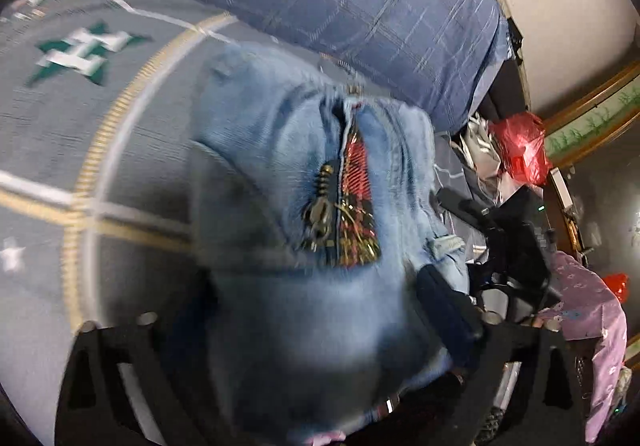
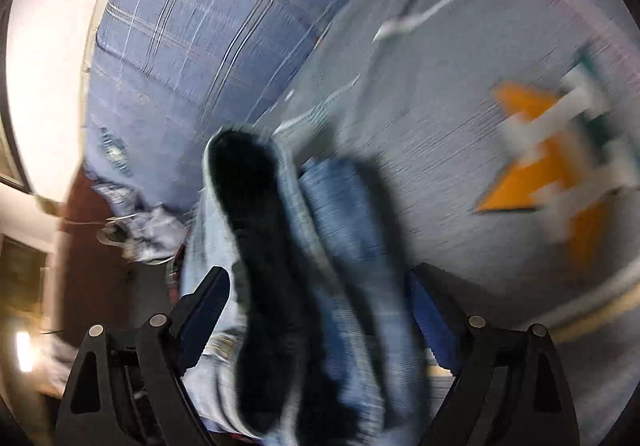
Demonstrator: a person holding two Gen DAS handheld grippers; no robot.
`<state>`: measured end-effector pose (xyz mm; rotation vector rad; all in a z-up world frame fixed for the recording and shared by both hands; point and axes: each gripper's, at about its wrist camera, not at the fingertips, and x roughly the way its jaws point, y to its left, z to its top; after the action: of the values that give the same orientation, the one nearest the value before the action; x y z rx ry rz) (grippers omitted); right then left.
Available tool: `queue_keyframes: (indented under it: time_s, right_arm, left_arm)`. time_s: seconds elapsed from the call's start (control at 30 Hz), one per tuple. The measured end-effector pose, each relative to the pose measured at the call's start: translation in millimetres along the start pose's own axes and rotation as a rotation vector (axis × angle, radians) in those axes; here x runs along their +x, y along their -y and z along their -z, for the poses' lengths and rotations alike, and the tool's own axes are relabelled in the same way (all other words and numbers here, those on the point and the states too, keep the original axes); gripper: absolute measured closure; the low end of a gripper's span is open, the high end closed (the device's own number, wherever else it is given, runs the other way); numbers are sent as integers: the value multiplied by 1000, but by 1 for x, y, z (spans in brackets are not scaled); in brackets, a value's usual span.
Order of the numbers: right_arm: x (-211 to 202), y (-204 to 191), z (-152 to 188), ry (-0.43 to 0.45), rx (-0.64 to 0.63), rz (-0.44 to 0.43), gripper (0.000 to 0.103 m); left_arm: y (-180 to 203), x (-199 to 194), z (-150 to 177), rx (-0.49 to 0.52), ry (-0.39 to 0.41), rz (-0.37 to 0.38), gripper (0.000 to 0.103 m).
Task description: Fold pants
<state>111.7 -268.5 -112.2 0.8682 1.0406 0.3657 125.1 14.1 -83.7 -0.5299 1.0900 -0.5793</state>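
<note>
The pants are light blue jeans [image 1: 280, 150] with the fly open, showing a brass zipper [image 1: 320, 214] and red plaid lining. In the left wrist view the waist is bunched between my left gripper's [image 1: 320, 334] fingers, which close on the denim. In the right wrist view the jeans [image 2: 344, 230] hang as a folded bundle with a dark leg opening. My right gripper [image 2: 316, 310] has its blue-padded fingers [image 2: 200, 310] on both sides of the cloth and holds it. Both views are motion-blurred.
Below is a grey bedspread [image 1: 52, 150] with star logos and gold stripes. A blue plaid pillow [image 1: 360, 6] lies at the bed's head. Clutter with a red bag [image 1: 520, 150], a black chair and purple cloth [image 1: 592, 310] stands beside the bed.
</note>
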Motion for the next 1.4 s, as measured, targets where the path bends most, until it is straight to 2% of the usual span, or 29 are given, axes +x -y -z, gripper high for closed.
queue_keyframes:
  time_s: [0.1,0.17,0.23,0.33,0.4,0.6,0.73,0.83,0.97,1.1,1.27,1.4]
  right_arm:
    - [9,-18,1,-11,-65,53,4]
    - [12,-33,6,-13,-140,116,16]
    - [10,-54,15,-14,-243,172,45]
    - [-1,-80,25,1,-344,224,58]
    - [-10,-90,27,15,-371,239,62]
    - [-34,-130,34,43,-444,260,62]
    - [-50,-157,37,76,-489,224,62]
    - [-49,-177,33,99,-522,193,62]
    - [-23,-195,23,112,-550,156,62]
    - [17,-203,16,101,-570,138,62]
    - [73,-193,3,58,-524,137,62]
    - [114,-176,-7,25,-484,166,62]
  left_arm:
    - [17,11,2,37,0,-48,2]
    - [30,9,5,69,11,-86,13]
    - [44,0,9,119,33,-117,25]
    - [54,-14,13,126,45,-114,32]
    - [56,-27,13,107,50,-100,32]
    - [79,-66,8,130,116,-100,32]
    - [86,-93,-5,144,169,-92,32]
    - [85,-106,-21,153,199,-122,32]
    - [75,-115,-42,157,236,-204,32]
    - [50,-107,-67,139,240,-274,32]
    - [6,-81,-95,74,207,-327,32]
    - [-20,-52,-102,60,153,-386,32]
